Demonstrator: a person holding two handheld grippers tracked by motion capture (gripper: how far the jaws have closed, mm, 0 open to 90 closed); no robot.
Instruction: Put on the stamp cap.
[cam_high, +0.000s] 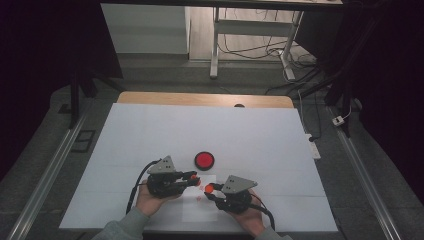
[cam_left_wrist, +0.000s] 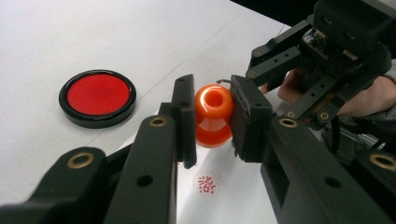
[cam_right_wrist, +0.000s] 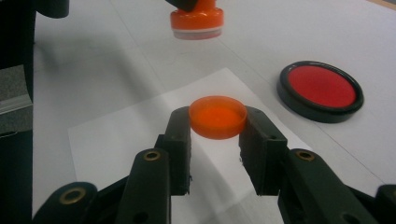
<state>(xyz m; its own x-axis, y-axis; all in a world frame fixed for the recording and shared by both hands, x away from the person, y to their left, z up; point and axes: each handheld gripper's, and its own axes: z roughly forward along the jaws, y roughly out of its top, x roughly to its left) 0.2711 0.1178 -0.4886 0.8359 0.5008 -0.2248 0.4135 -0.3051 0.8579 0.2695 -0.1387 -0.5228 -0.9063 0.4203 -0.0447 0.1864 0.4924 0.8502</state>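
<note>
Orange stamp (cam_left_wrist: 213, 114) in L gripper (cam_left_wrist: 212, 121); cap (cam_right_wrist: 217, 116) in R gripper (cam_right_wrist: 217, 133), prob. airborne.

High view: set above the near edge of the white-covered table (cam_high: 150, 130), facing forward and down, far enough off to take in the whole tabletop and floor beyond. Left gripper view: riding low, looking along two black jaws at close range, across to the other black two-jaw gripper (cam_left_wrist: 317, 60). Right gripper view: likewise low and close, facing over a white paper sheet (cam_right_wrist: 116, 140). Shared by all three: the round black-rimmed red ink pad (cam_high: 204, 160) (cam_left_wrist: 97, 98) (cam_right_wrist: 321, 91). Shared by both gripper views: the orange plastic stamp (cam_left_wrist: 213, 114) (cam_right_wrist: 196, 21).
</note>
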